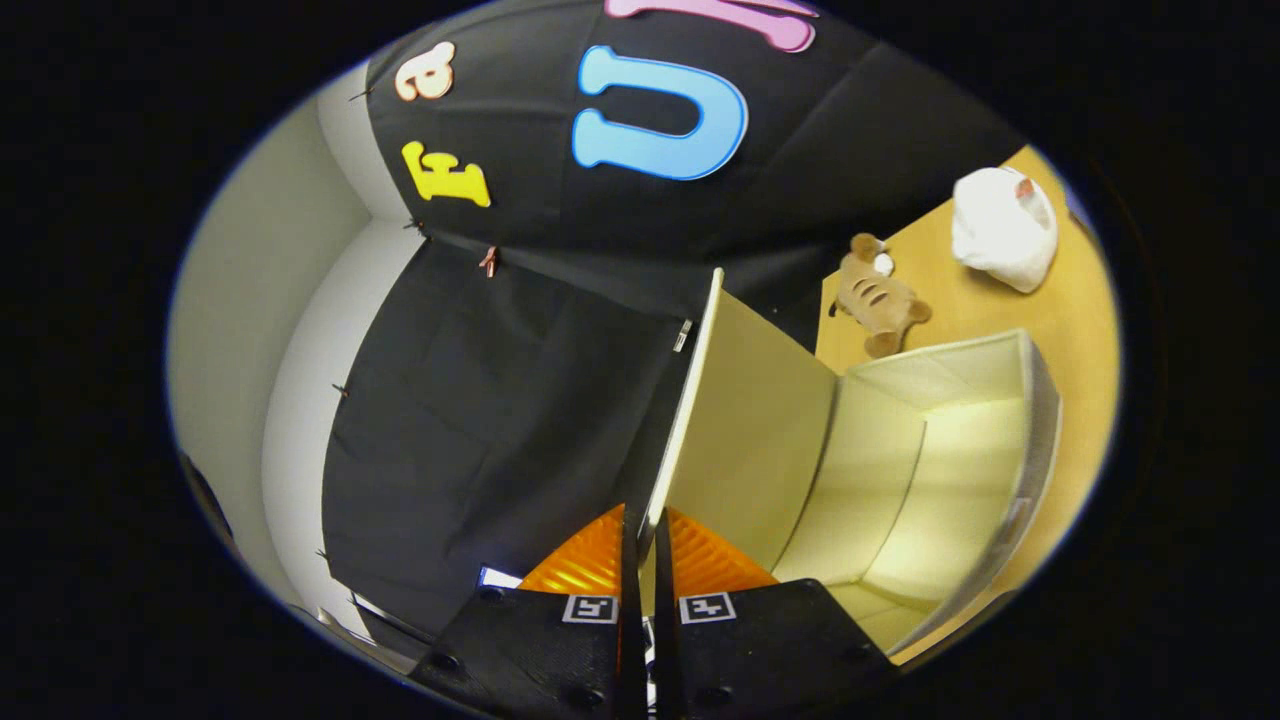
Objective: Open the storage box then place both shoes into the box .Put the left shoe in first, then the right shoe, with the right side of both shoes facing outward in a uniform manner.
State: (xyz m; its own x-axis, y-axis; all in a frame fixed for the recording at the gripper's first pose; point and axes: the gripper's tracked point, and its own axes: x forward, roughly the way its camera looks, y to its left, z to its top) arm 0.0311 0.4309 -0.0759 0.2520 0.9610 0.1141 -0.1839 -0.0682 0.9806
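Here the storage box (940, 450) lies open on the wooden table (985, 300), its pale, bare interior facing the camera and lit warmly along the inner walls. Its lid (745, 420) is swung away from the opening and stands as a thin flat panel, with one long edge running straight back towards the fingers. The gripper (646, 545) is clamped on that edge: both fingers press against the lid's lower rim from either side, with almost no gap left between them. A small metal fitting (682, 336) sits on the lid's outer edge, further up.

The box's mouth is unobstructed, and its rim on the far side shows a grey outer wall. Beyond the box, on the table, a small brown plush toy (880, 298) lies near the lid's top corner, apart from the box. Further off sits a white crumpled bag (1003, 230), well apart from both. To the other side of the lid the black booth cloth (480, 400) hangs, with a pale wall (260, 300) past it.

Each finger base carries a square black-and-white marker; no readable writing shows on the box.
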